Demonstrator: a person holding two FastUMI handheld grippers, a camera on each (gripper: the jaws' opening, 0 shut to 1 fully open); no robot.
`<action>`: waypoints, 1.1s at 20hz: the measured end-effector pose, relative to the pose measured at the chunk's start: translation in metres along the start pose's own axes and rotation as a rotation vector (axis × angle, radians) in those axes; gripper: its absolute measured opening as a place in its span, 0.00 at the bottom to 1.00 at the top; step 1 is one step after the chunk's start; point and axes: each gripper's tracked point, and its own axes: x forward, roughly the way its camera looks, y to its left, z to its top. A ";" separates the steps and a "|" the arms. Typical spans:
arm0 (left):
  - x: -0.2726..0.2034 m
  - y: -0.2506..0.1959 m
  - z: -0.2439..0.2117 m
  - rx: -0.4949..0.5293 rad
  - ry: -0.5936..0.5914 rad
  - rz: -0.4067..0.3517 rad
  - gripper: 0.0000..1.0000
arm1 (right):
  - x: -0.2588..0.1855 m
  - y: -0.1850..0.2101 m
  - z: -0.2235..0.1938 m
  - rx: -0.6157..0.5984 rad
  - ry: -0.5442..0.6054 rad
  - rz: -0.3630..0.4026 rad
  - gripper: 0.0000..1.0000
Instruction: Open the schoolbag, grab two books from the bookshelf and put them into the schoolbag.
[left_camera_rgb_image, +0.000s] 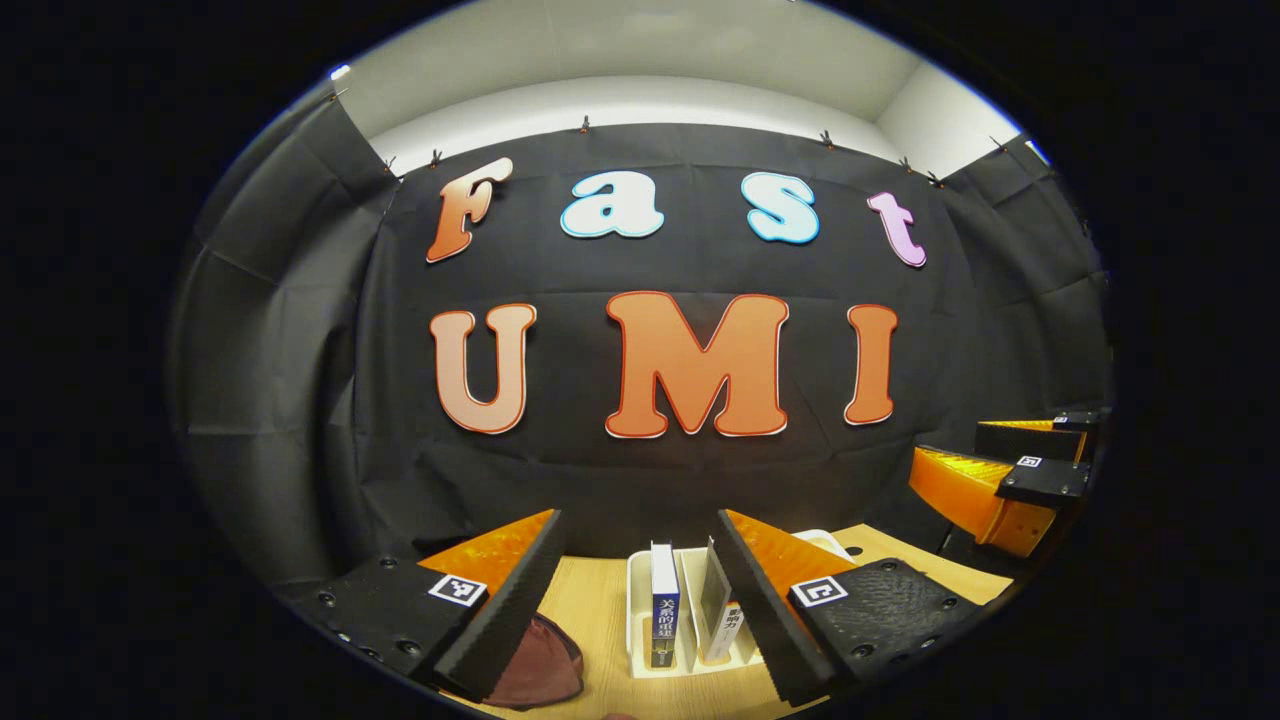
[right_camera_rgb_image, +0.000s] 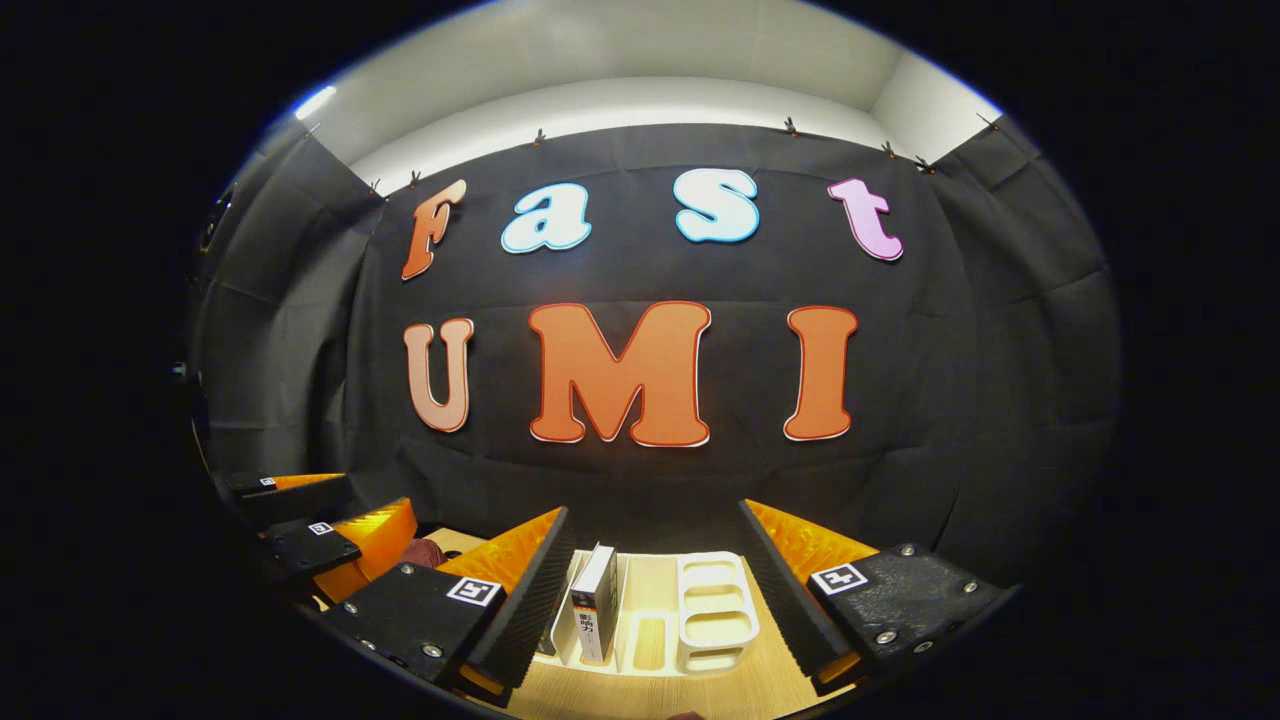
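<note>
A light wooden table (left_camera_rgb_image: 590, 610) stands before the black cloth wall (left_camera_rgb_image: 300, 400), with pale room walls (right_camera_rgb_image: 620, 50) above.

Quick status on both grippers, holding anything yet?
Left gripper: open, holding nothing.
Right gripper: open, holding nothing.

Your right gripper (right_camera_rgb_image: 650, 590) hangs above the wooden table (right_camera_rgb_image: 640, 695) with its jaws spread wide and nothing between them. At six o'clock, between the fingers, stands the white bookshelf (right_camera_rgb_image: 712, 612). A book (right_camera_rgb_image: 594, 615) stands upright in it, close to your eight-o'clock finger, spine toward you. At nine o'clock you see the left gripper (right_camera_rgb_image: 320, 525), and just beside it a dark red schoolbag (right_camera_rgb_image: 425, 552) on the table.
</note>
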 end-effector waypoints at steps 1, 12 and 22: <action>0.001 -0.001 0.001 0.004 0.000 0.004 0.94 | 0.002 -0.001 -0.001 0.007 0.005 0.002 0.97; 0.001 0.003 0.004 -0.001 -0.042 0.028 0.94 | 0.004 -0.001 0.001 -0.003 -0.004 0.002 0.97; 0.001 0.006 0.004 -0.012 -0.051 0.035 0.93 | 0.004 0.000 -0.004 -0.004 0.017 -0.001 0.97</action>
